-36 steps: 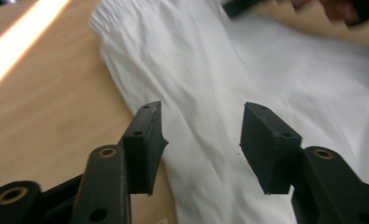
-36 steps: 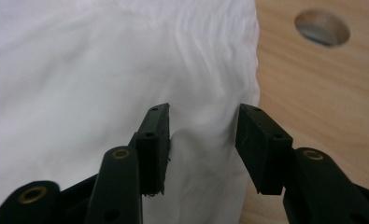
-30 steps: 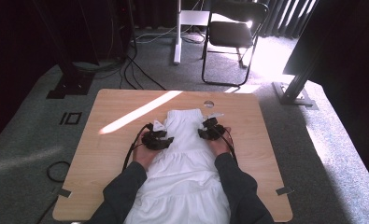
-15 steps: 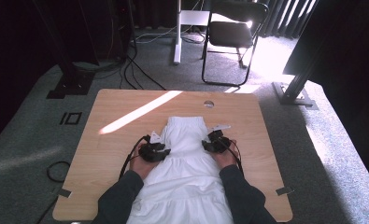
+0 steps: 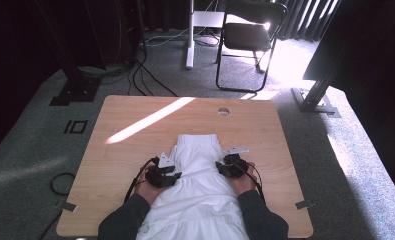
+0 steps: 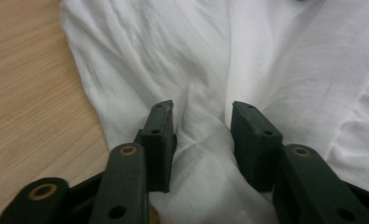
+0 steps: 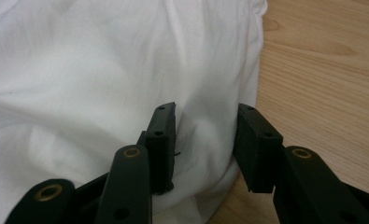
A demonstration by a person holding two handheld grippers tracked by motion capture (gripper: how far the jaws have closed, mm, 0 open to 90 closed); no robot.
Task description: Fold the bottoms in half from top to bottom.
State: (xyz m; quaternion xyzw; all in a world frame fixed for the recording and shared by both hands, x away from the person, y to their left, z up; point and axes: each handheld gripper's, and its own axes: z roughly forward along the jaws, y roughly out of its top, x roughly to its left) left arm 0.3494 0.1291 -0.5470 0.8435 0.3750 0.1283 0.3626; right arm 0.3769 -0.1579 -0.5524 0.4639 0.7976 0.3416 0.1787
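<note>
Both grippers, left (image 5: 171, 169) and right (image 5: 225, 165), have been drawn nearer along the white garment (image 5: 200, 200), jaws half-open astride bunched cloth, so smoothing or gathering seems underway.

1. The left gripper (image 6: 202, 126) points at a white garment (image 6: 247, 60), jaws partly apart, having just widened.
2. A raised fold of the cloth sits between them.
3. A wooden table (image 6: 28, 93) lies bare on the left.

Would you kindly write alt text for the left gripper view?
Two black fingers of the left gripper stand apart over a white garment, a ridge of cloth rising between them. Bare wooden table shows to the left.
</note>
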